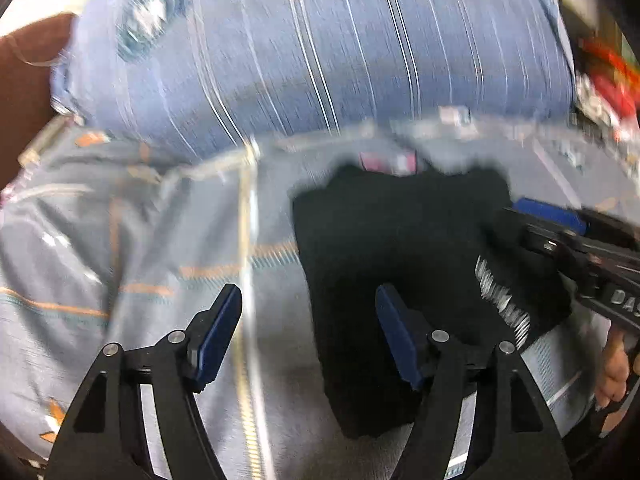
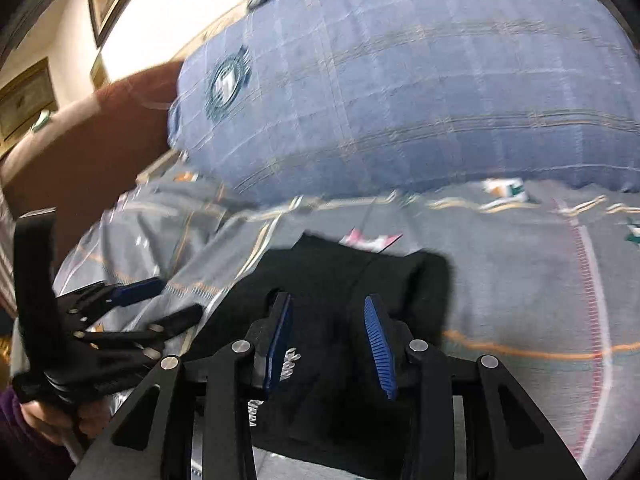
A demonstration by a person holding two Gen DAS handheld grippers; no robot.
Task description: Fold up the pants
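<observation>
Left wrist view: the left gripper (image 1: pixel 308 332) hangs over a bed, its jaws spread wide with nothing between them. One blue pad (image 1: pixel 218 336) is above the grey patterned bedsheet (image 1: pixel 120 240); the other is over the near left part of the black pants (image 1: pixel 400 248). The pants lie folded into a compact dark block on the sheet, with white lettering (image 1: pixel 502 300) showing on their right side. Beyond them a large blue striped pillow (image 1: pixel 300 60) rests against a brown headboard (image 1: pixel 24 92). The right gripper (image 1: pixel 532 220) reaches in from the right edge over the pants' far right corner; a hand (image 1: pixel 612 376) holds its grip. The picture is smeared by motion.

Right wrist view: the right gripper (image 2: pixel 328 336) is above the pants (image 2: pixel 340 272), its jaws partly apart, the pads clear of the cloth and gripping nothing. The white lettering (image 2: pixel 288 364) shows just beside the left pad. The left gripper (image 2: pixel 168 300) is at the left, over the bedsheet (image 2: pixel 520 280) near the pants' left edge, jaws apart. The pillow (image 2: pixel 400 100) fills the upper part, the headboard (image 2: pixel 80 140) to its left.
</observation>
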